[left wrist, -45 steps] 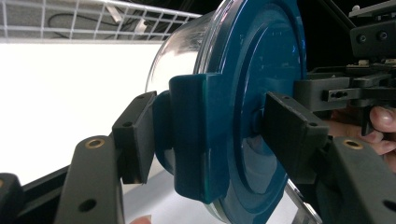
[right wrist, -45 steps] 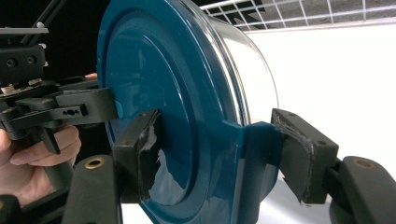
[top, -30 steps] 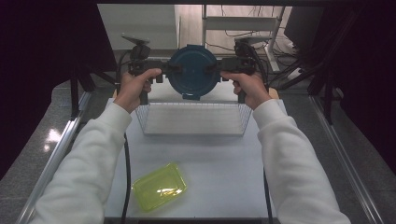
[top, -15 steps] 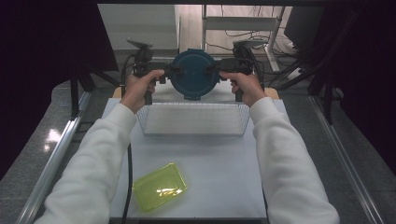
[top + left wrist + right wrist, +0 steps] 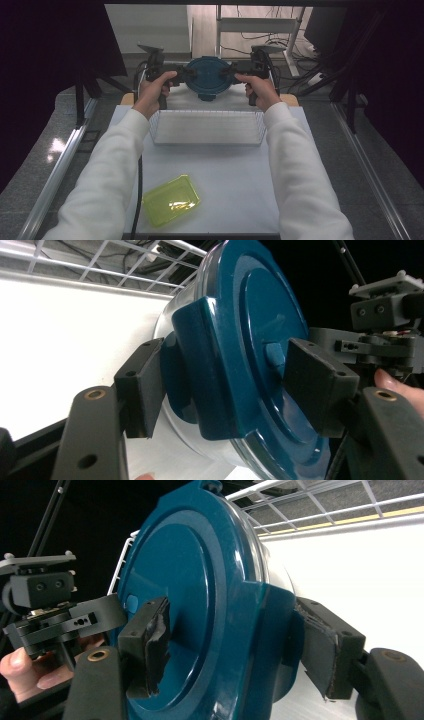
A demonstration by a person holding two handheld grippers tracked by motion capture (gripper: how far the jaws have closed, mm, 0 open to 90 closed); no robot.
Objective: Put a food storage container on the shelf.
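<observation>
High view: the left tool (image 5: 184,76) and right tool (image 5: 231,71) each clamp a side latch of the blue-lidded container (image 5: 209,77), held in the air beyond the wire basket (image 5: 207,127) at the desk's (image 5: 235,200) far edge. If one grip loosens first, the container could tilt and drop onto the basket rim.

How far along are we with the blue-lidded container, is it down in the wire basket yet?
Not yet. Done: the left gripper and right gripper each clamp a side latch of the blue-lidded container, one jaw on the lid, one beneath. In hand: it hangs between them over the far rim of the wire basket. Left: setting it down, probably in the basket, and letting go. The yellow tray sits untouched near the table's front.
</observation>
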